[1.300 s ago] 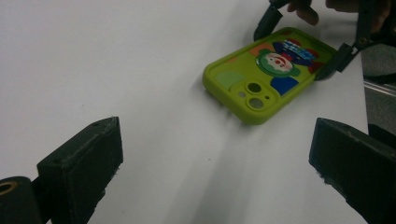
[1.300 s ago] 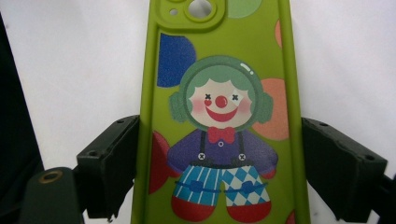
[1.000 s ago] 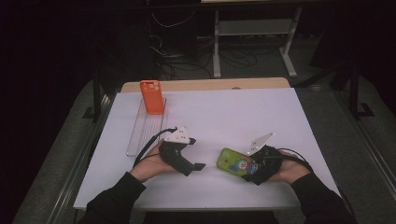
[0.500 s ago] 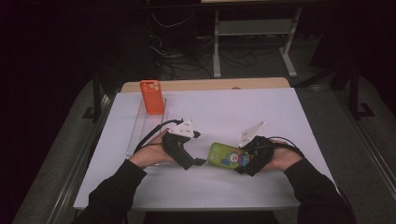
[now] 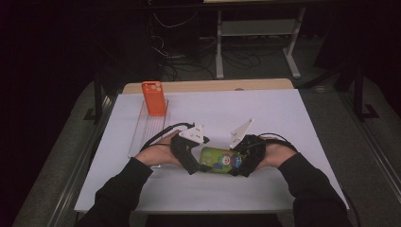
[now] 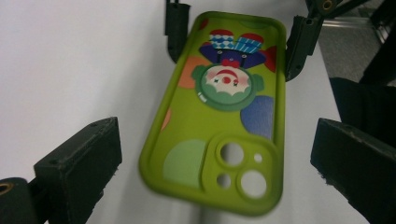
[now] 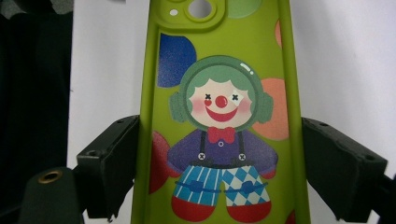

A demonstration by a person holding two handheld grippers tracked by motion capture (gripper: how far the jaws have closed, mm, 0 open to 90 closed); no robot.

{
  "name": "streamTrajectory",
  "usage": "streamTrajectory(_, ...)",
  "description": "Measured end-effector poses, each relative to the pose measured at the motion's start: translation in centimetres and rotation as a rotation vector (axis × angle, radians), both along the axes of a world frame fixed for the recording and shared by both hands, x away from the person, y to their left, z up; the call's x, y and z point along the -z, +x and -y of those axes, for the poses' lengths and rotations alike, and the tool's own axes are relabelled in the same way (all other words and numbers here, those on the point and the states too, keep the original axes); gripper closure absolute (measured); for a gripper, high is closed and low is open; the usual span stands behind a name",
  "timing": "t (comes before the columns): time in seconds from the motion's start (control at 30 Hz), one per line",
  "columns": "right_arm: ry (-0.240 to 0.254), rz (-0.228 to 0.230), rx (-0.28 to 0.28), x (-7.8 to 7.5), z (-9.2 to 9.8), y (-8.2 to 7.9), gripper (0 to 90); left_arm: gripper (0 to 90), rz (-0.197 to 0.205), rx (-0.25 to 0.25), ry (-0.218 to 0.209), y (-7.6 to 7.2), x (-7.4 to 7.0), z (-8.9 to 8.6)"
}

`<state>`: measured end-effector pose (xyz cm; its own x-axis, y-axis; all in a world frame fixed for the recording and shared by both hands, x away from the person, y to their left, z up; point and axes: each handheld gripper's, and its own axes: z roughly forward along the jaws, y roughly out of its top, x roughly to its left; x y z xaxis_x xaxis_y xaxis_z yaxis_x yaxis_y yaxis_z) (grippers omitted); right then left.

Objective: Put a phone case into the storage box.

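Right gripper view looks along the right gripper (image 7: 223, 172), whose two black jaws pinch the long edges of a green clown phone case (image 7: 224, 116) at its lower end, pads against both sides. From here the printed clown stands upright and the camera cut-out sits at the far end, cropped by the top edge. Left gripper view has the same case (image 6: 219, 116) upside down, camera holes nearest, lying between the spread jaws of the left gripper (image 6: 215, 172) with clear gaps on both sides; the right gripper's jaws (image 6: 236, 39) show beyond, clamped on the far end. High view places the case (image 5: 218, 160) between the two hands (image 5: 158, 153), near the counter's (image 5: 274, 113) front edge, with an orange phone case (image 5: 154, 98) propped upright at the far end of a clear tray (image 5: 144, 130), well behind the left gripper (image 5: 191, 158).

Compared with a second ago, the green case has shifted leftward toward the left gripper, whose jaws have just been opening around it.

Whether the case rests on the counter or is lifted clear of it cannot be told; its near corner is blurred in the left gripper view.
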<state>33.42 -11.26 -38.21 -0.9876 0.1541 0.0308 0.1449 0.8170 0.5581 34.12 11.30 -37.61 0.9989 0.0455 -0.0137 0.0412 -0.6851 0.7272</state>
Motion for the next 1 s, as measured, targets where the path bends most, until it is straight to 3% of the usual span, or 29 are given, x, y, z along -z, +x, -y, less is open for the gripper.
streamTrajectory(0.13, 0.001, 0.01, -0.03, -0.4, -1.0, -0.2, 15.3, 1.3, 0.001, 0.032, 0.008, -0.2, 0.0, 0.1)
streamTrajectory(0.3, -0.004, 0.022, -0.054, -0.6, -1.6, -0.5, 15.2, 1.3, -0.01, 0.037, 0.03, -0.5, 0.5, 0.3)
streamTrajectory(0.5, 0.003, 0.029, -0.061, -0.8, -1.7, -0.9, 15.2, 1.4, -0.016, 0.054, 0.064, -0.8, 1.1, 0.6)
streamTrajectory(0.6, -0.011, 0.015, -0.041, -1.0, -1.6, -1.1, 15.2, 2.5, 0.001, 0.081, 0.099, -0.8, 1.2, 0.7)
streamTrajectory(0.73, 0.002, 0.034, -0.061, -1.0, -1.6, -1.0, 15.2, 4.7, -0.019, 0.066, 0.09, -1.2, 1.5, 0.9)
streamTrajectory(1.0, 0.0, 0.035, -0.067, -1.1, -1.7, -1.2, 15.2, 11.3, -0.011, 0.065, 0.094, -1.2, 1.4, 0.9)
